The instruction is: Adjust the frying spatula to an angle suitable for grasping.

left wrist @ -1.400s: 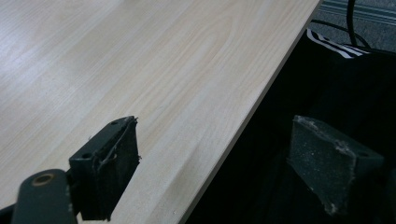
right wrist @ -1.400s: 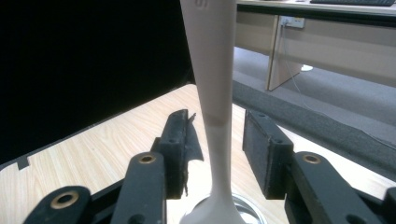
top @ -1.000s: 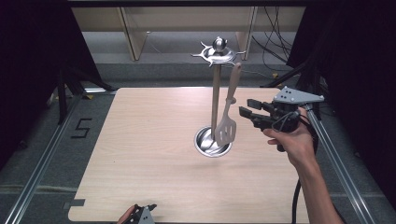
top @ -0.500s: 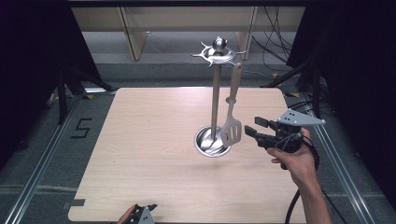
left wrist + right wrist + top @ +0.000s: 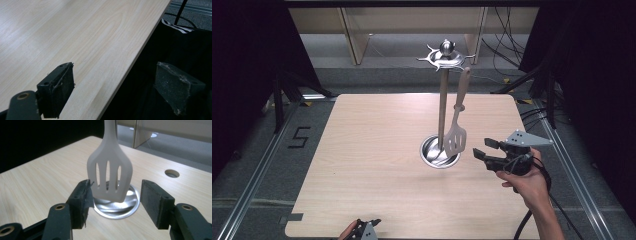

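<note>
A pale slotted spatula [image 5: 456,120] [image 5: 110,175] hangs from the top ring of a metal utensil stand [image 5: 443,95], its blade over the stand's round base [image 5: 432,152] [image 5: 125,206]. My right gripper [image 5: 484,149] [image 5: 116,203] is open just right of the blade, jaws wide apart and facing it, holding nothing. At the table's near edge my left gripper [image 5: 364,229] [image 5: 117,90] is open, one jaw over the wood, the other past the edge.
The light wooden table [image 5: 377,150] spreads bare to the left of the stand. A round cable hole [image 5: 172,173] lies in the tabletop beyond the base. Shelving [image 5: 412,20] and cables [image 5: 512,55] stand behind the table.
My right gripper has drawn back from the spatula, down and toward the near right of the table. The spatula hangs free and has swung to hang straighter. The left gripper has stayed put.
</note>
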`<action>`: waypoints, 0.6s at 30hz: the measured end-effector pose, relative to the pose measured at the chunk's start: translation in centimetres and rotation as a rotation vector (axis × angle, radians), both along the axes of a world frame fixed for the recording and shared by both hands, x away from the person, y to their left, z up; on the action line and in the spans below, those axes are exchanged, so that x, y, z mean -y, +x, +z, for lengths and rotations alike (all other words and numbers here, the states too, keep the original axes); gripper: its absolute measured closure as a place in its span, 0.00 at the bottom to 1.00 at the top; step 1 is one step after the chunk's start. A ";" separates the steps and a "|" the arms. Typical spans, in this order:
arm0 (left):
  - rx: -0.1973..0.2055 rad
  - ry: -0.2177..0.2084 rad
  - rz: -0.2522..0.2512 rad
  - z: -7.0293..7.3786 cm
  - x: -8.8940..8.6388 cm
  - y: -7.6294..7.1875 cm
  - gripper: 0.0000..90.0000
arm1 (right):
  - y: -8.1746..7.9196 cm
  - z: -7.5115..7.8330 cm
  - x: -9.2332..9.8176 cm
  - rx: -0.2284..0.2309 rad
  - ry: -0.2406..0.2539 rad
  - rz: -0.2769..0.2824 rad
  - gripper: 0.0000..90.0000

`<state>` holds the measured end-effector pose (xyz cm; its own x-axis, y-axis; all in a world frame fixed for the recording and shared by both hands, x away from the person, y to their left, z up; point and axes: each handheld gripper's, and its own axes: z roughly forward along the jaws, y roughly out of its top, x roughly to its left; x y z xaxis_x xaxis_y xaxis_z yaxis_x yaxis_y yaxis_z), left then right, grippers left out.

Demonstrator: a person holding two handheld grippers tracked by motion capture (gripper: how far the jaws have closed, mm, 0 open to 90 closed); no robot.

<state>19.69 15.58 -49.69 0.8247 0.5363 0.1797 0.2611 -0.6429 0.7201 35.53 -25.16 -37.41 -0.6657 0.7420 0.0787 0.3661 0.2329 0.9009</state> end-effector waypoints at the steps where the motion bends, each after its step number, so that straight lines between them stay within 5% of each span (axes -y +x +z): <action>1: 0.007 0.002 0.005 0.1 0.0 0.0 0.17 | -0.1 -0.1 0.2 -0.019 -0.019 0.010 0.48; 3: 0.013 0.003 0.006 0.1 0.0 0.0 0.17 | 0.1 -0.7 0.3 0.014 -0.038 0.014 0.47; 9: -0.001 -0.008 0.004 0.1 0.1 0.0 0.17 | 0.0 -2.1 0.4 -0.039 -0.091 0.001 0.45; 18: 0.002 -0.006 0.011 0.1 0.0 0.1 0.17 | -0.2 -3.1 0.3 -0.040 -0.122 0.015 0.44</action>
